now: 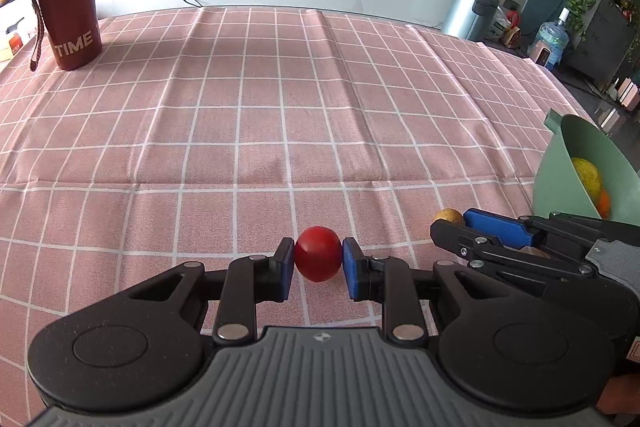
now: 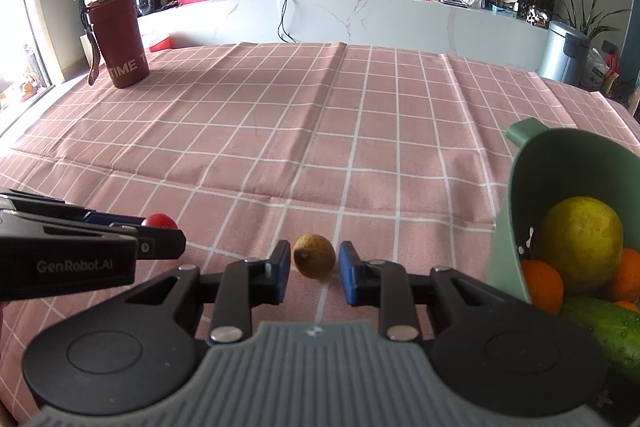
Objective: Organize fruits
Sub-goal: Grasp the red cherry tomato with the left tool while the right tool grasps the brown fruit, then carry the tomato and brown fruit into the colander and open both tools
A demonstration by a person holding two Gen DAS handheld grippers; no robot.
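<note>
A small red fruit (image 1: 318, 253) sits between my left gripper's (image 1: 319, 264) blue pads, which touch both its sides; it also shows in the right wrist view (image 2: 160, 220). A small yellow-brown fruit (image 2: 314, 255) lies on the cloth between my right gripper's (image 2: 314, 269) pads, with a gap on each side; the gripper is open. That fruit shows in the left wrist view (image 1: 448, 216) beside the right gripper (image 1: 472, 227). A green bowl (image 2: 520, 195) at the right holds a yellow fruit (image 2: 580, 243), oranges (image 2: 542, 285) and a cucumber (image 2: 612, 331).
A pink checked tablecloth (image 1: 280, 107) covers the table. A tall brown cup marked TIME (image 1: 68, 7) stands at the far left corner. The left gripper (image 2: 152, 241) lies close to the right one. A white counter (image 2: 360, 15) and a metal bin (image 2: 564, 51) stand beyond the table.
</note>
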